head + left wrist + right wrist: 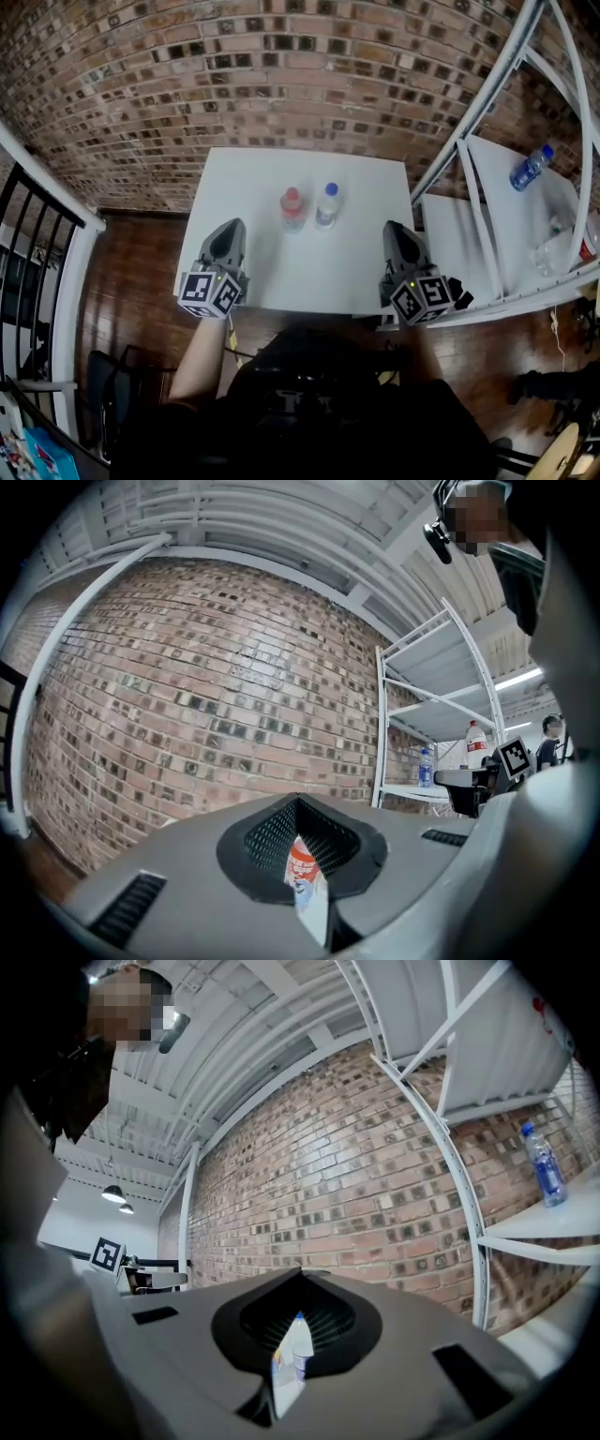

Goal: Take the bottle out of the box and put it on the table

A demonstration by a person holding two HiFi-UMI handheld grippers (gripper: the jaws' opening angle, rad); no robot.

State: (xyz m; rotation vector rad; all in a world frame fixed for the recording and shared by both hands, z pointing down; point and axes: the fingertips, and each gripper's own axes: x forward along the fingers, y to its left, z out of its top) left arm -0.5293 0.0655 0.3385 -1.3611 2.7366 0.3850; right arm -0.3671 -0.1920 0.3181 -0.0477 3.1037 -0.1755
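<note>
Had left gripper (232,230) and right gripper (395,232) both pinched closed, empty, over table (309,264) edge, short of red-capped bottle (292,208) and blue-capped bottle (326,204).

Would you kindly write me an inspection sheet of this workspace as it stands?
Surface: white table, bare at the front.
Job's things: red-capped bottle and second bottle upright, side by side; no box seen.
Clutter: nothing seen.
Grippers: left gripper and right gripper both shut, empty, short of the bottles.
Cables: what looks like a thin pale cord below the table edge.
Surroundings: brick wall; white shelf holding a blue-capped bottle.
</note>
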